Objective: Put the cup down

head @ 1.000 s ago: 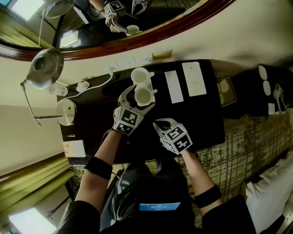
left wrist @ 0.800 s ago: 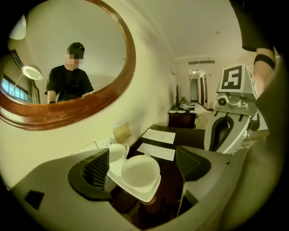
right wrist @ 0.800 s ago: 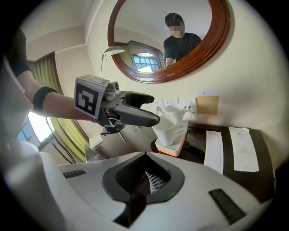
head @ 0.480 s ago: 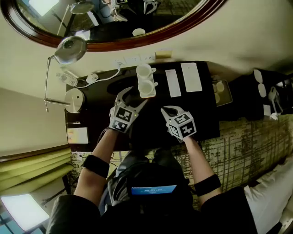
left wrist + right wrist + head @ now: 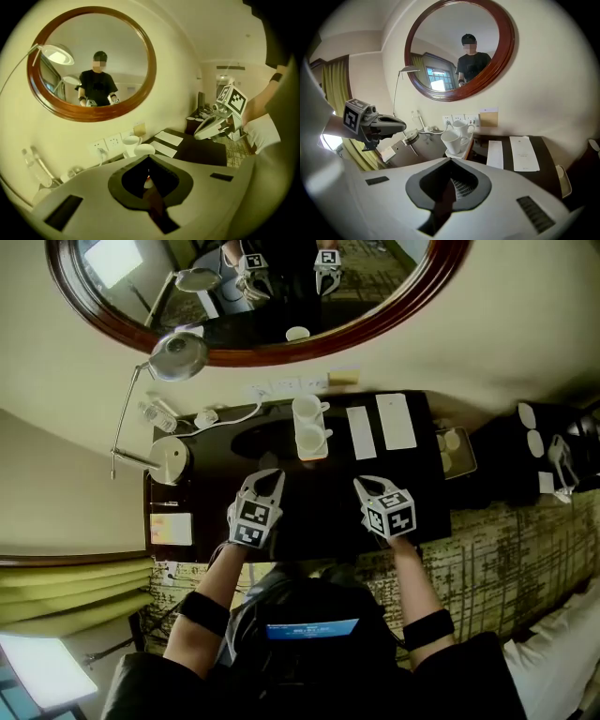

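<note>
Head view: the cup [image 5: 308,439] stands on its tray [image 5: 316,455], ahead of and between the left tongs [image 5: 267,476] and right tongs [image 5: 362,484], just beside a second cup [image 5: 306,410].

Left gripper view: the jaws have just been closing and are pressed together on nothing.

Right gripper view: its jaws are pressed together and empty.

We judge the cup light, stiff, glazed and breakable. Its handle or rim would suit a grip, though the neighbouring cup crowds it.

The near cup [image 5: 452,139] partly hides the far cup [image 5: 461,125] in the right gripper view; the head view's top edge crops the mirror [image 5: 281,306].
</note>
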Tool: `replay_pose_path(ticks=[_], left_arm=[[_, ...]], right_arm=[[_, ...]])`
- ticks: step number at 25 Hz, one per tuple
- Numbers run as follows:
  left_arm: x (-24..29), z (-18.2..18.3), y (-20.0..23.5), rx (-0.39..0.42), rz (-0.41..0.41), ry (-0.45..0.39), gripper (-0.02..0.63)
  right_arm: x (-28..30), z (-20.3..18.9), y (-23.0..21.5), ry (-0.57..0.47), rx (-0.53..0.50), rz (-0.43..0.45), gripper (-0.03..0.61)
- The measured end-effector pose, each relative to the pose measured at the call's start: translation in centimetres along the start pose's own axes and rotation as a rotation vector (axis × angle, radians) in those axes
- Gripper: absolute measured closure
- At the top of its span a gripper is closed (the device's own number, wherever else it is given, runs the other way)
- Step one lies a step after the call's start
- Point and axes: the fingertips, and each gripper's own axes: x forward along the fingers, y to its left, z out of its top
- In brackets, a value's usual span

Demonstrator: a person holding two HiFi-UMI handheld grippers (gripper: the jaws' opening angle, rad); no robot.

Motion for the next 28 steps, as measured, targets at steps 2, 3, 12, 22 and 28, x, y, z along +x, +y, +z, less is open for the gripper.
replay_pose_path(ticks=[2, 3, 12, 22, 28], left_arm=[[-0.4, -0.8, 0.1, -0.04, 0.015, 0.015, 0.614], [-0.6, -1.1, 0.1, -0.057, 0.022, 0.019, 0.614], [-2.4, -2.9, -0.1, -0.187, 0.048, 0.035, 0.614], [-2.9, -3.9, 0.5, -0.222, 0.064, 0.048, 0.614], [-2.6, -4.5, 0.4, -0.253, 0.058, 0.048, 0.614]], right_arm=[[-0.4, -0.3, -0.5, -0.004, 0.01, -0.018, 0.577], [-0.6, -0.6, -1.0, -0.01, 0.02, -0.025, 0.577], [-2.5, -2.2, -3.5, -0.06, 0.068, -0.116, 0.577], [-3.1, -2.8, -4.0, -0.046, 0.035, -0.162, 0.577], [-3.4, -2.7, -4.0, -0.041, 0.009, -0.159, 0.577]])
